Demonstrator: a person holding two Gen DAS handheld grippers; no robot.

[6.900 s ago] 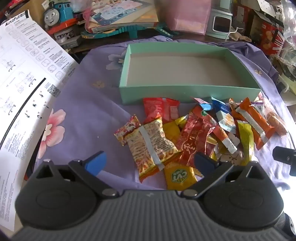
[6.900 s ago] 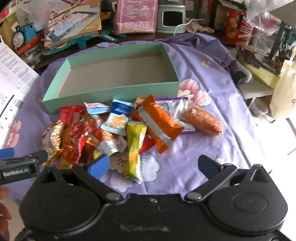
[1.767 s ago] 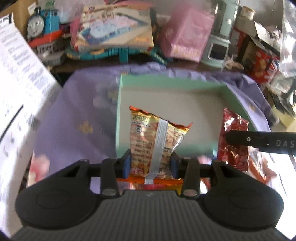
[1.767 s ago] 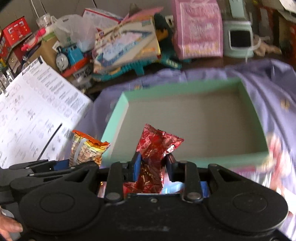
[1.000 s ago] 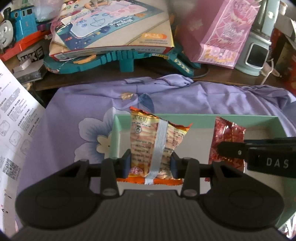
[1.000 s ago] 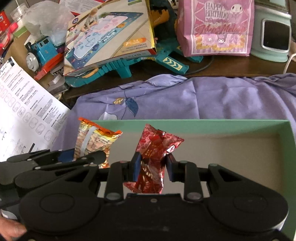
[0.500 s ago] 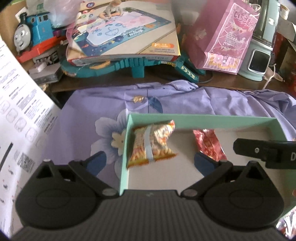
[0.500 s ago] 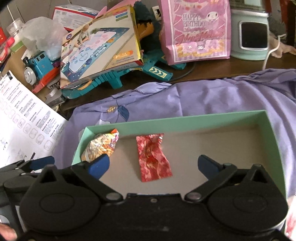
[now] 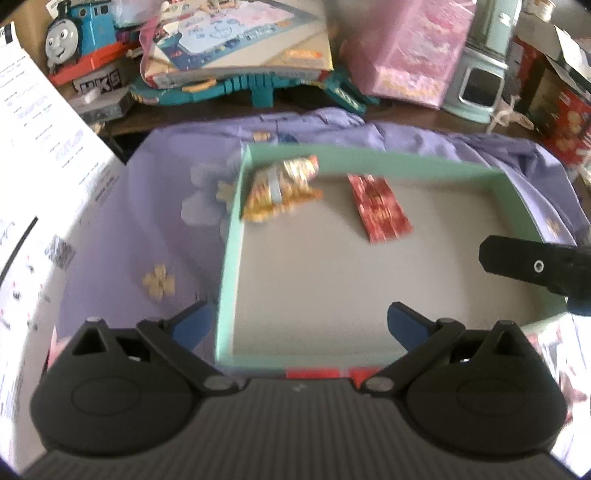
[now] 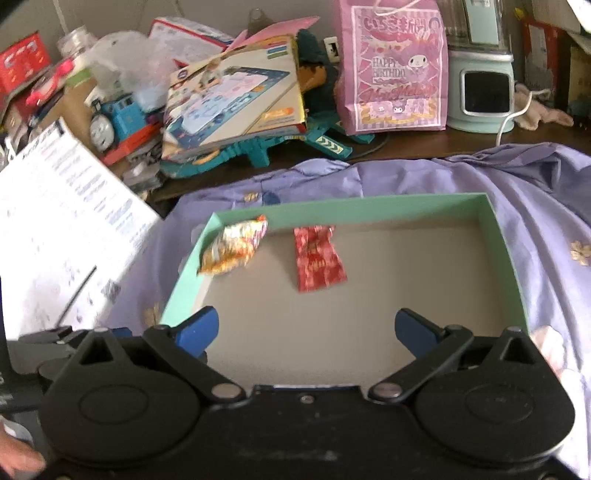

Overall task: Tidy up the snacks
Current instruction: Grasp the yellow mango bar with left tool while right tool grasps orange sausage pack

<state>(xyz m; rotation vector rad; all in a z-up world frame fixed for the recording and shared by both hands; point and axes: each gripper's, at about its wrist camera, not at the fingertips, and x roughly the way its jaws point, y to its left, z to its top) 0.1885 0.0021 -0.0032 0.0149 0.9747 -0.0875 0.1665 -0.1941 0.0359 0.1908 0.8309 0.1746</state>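
Observation:
The mint-green box (image 9: 229, 258) (image 10: 369, 210) lies on the purple flowered cloth. Inside it, an orange-yellow snack packet (image 9: 280, 192) (image 10: 232, 247) leans in the far left corner and a red foil packet (image 9: 380, 210) (image 10: 317, 258) lies flat beside it. My left gripper (image 9: 299, 325) is open and empty above the box's near left edge. My right gripper (image 10: 306, 328) is open and empty over the box's near side; its finger (image 9: 532, 266) shows at the right of the left wrist view. More snacks (image 9: 317, 373) peek out below the box's near wall.
A white instruction sheet (image 9: 40, 177) (image 10: 62, 229) stands left of the box. Behind the cloth sit a blue toy train (image 9: 74, 33) (image 10: 118, 118), a toy box on a teal stand (image 10: 236, 103), a pink gift bag (image 10: 395, 66) and a pale green appliance (image 10: 484, 92).
Both grippers carried packets over the box, opened and dropped them at its far left. Since then both have drawn back toward the near side, open and empty.

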